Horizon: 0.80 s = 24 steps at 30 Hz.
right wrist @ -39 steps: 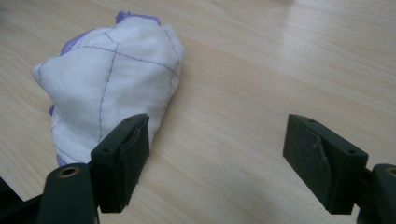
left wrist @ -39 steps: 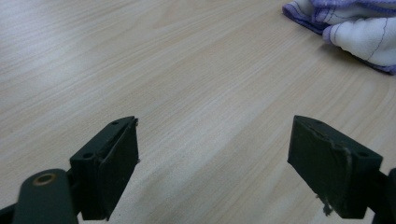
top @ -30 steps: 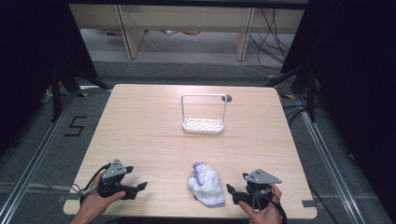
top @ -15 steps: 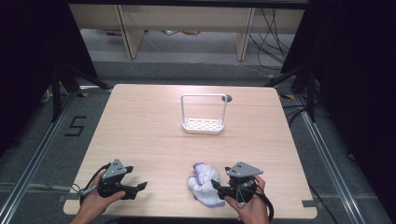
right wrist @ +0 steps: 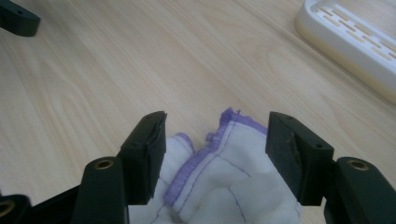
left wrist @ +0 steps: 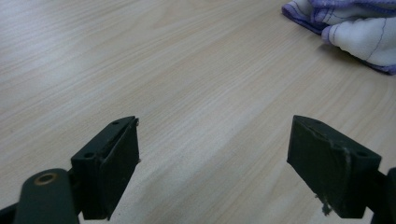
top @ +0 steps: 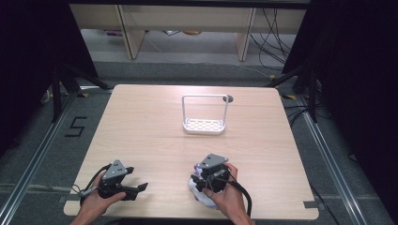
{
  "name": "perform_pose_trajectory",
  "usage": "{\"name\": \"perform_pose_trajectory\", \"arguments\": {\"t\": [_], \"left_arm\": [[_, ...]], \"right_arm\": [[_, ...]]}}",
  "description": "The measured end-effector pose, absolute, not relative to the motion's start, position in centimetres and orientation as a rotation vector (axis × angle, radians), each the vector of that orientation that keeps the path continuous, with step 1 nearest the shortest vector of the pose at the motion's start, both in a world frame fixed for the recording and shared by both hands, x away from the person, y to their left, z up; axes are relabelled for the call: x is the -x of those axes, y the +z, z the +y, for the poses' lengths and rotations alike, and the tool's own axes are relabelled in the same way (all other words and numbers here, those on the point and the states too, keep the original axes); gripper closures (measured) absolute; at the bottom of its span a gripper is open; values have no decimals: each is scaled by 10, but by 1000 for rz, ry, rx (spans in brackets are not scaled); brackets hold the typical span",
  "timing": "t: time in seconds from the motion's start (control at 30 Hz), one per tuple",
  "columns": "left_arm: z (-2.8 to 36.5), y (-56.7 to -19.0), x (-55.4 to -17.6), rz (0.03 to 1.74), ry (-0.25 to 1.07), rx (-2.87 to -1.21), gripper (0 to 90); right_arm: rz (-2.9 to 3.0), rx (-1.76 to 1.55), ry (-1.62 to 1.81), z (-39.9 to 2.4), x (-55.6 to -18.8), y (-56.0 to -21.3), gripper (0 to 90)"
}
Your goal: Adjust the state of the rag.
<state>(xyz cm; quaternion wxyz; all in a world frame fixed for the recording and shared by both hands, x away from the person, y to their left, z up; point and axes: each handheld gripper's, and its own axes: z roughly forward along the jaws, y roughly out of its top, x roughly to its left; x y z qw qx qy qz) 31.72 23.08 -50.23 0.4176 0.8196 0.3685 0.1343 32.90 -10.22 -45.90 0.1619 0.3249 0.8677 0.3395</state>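
The left hand-held gripper point(top: 133, 189) is resting low near the worktop's near edge, its jaws standing wide apart with nothing between them, the hand point(top: 101, 202) wrapping its body from behind. The right hand-held gripper point(top: 205, 180) is pointing forward and down in the right hand point(top: 225, 197), and its jaws have just been closing, though they seem not to be pressing yet.

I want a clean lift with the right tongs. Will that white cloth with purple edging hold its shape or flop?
The cloth lies crumpled in soft folds, so it will likely sag and drape. It looks thin and probably light. The right tongs, jaws just closing around it, may catch only one fold, so it could unfurl.
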Motion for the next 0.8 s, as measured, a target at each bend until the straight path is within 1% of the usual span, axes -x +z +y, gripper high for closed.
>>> {"name": "perform_pose_trajectory", "arguments": {"t": [0.03,0.23,0.33,0.37,0.4,0.43,0.47,0.53,0.6,0.63,0.67,0.8], "left_arm": [[230,-502,-317,922,336,-2056,159],[230,-503,-317,924,348,-2047,159],[229,-502,-317,933,334,-2049,159],[229,-503,-317,926,338,-2043,159],[229,-503,-316,930,343,-2041,159],[228,-504,-317,926,348,-2035,160],[228,-504,-317,926,348,-2035,160],[228,-503,-316,928,343,-2042,161],[230,-502,-317,908,346,-2068,161],[228,-503,-317,929,344,-2041,161],[228,-503,-317,929,344,-2041,161],[228,-503,-317,927,344,-2037,161]], "right_arm": [[2488,-887,933,-99,-334,-462,409],[2503,-903,876,-93,-339,-468,433],[2520,-887,802,-89,-339,-474,486],[2518,-883,793,-89,-338,-475,520],[2524,-855,775,-90,-338,-475,593],[2525,-795,755,-91,-339,-474,708],[2525,-795,755,-91,-339,-474,708],[2517,-777,790,-98,-336,-466,816],[2506,-765,807,-100,-334,-462,827],[2480,-760,851,-107,-332,-453,840],[2480,-760,851,-107,-332,-453,840],[2449,-797,986,-123,-324,-433,844]]}}
